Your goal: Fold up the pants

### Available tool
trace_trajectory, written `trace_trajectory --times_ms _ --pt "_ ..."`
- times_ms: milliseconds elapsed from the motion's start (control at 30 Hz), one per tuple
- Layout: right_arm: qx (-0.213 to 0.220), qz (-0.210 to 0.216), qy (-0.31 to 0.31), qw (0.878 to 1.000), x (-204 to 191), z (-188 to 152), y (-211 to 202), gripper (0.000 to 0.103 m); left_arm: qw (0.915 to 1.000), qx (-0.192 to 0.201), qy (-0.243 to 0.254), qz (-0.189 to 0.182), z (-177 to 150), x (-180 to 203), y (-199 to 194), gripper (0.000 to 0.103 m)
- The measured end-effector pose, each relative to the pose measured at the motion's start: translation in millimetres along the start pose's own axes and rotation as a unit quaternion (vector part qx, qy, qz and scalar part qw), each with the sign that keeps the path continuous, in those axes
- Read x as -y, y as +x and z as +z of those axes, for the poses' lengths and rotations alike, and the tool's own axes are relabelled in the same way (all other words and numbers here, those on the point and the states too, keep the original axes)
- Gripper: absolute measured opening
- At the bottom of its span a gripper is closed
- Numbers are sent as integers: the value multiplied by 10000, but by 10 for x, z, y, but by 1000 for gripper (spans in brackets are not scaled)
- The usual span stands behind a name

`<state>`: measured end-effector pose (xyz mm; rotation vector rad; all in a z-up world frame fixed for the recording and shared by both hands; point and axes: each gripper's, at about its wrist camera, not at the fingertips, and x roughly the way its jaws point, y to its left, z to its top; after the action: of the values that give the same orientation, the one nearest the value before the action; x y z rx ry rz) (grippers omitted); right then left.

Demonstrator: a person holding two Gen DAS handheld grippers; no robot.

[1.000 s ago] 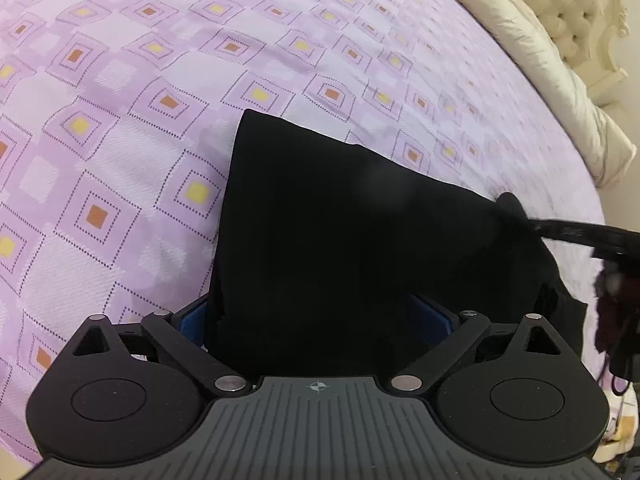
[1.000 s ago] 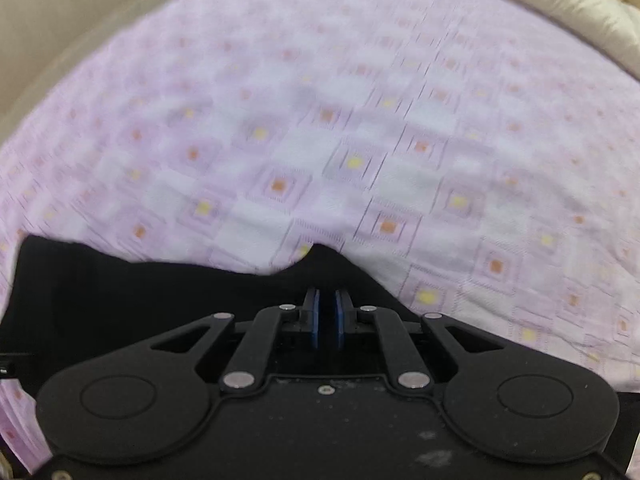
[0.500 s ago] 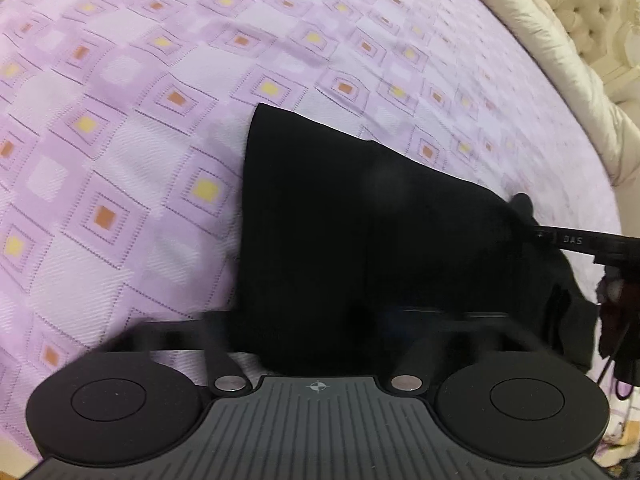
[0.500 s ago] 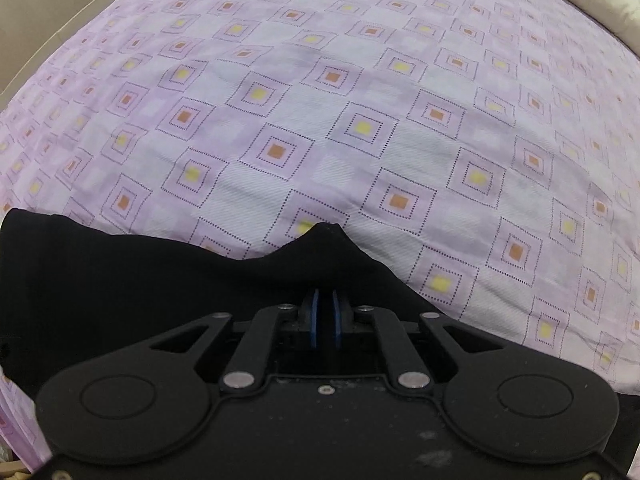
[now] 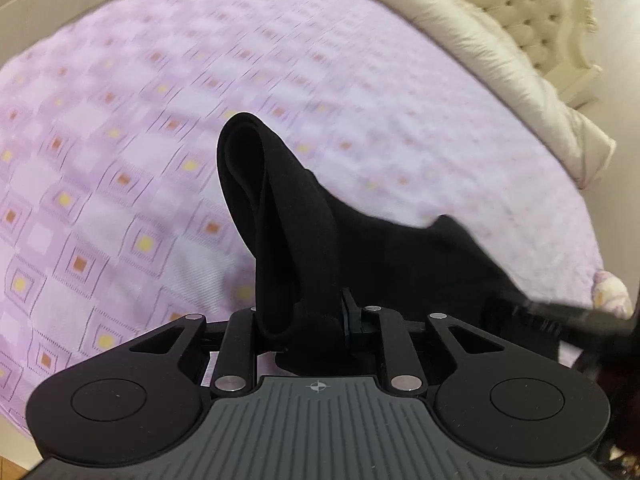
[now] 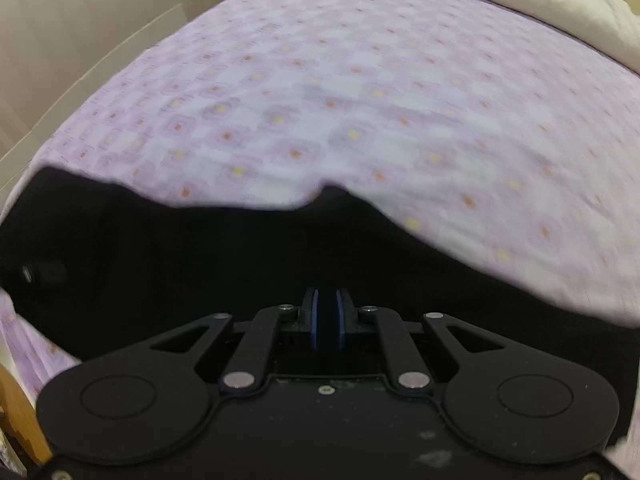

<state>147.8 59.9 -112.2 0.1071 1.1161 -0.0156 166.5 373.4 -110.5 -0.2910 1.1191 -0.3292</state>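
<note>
Fabric is bunching in the left wrist view: the left tool (image 5: 316, 320) has just been closing from wide to narrow, and its pads are now pinching a thick fold of the black pants (image 5: 280, 216), where a second ago the cloth lay flat between spread jaws. The pinched fold is standing up as a rolled loop in the middle of the frame, while the rest of the garment is trailing to the lower right over the bed (image 5: 120, 160). The cover's pattern is smearing with motion. Judging from this, the grasp is made and the near edge is being lifted for a fold. Counted here: 1 pair of pants, 1 left tool, 1 cream quilt (image 5: 500, 60) at the upper right, 1 tufted headboard (image 5: 520, 4) behind it.

In the right wrist view, the right tool (image 6: 325, 316) is narrow as before, its blue pads (image 6: 314, 316) clamping black cloth. The pants (image 6: 200, 272) are spreading across the lower half of the frame, from left edge to right edge, covering more of it than a second ago. With both edges gripped, carrying the cloth over looks like the next step. Counted here: 1 pair of pants, 1 right tool, 1 bed.
</note>
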Motion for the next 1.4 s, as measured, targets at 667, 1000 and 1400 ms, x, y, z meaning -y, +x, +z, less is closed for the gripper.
trace_trajectory --times_ms 667,1000,1400 --pt "-55 700 844 9940 1165 -408 -164 13 9921 491 1108 -319 -52 1956 -159 21" --pt "-189 539 1035 9930 2308 -754 -452 14 9905 -326 1260 -453 -532 3053 1138 27" --pt "56 330 1125 9931 3033 -1087 -822 38 9775 -331 2045 -398 -842 3573 1235 49"
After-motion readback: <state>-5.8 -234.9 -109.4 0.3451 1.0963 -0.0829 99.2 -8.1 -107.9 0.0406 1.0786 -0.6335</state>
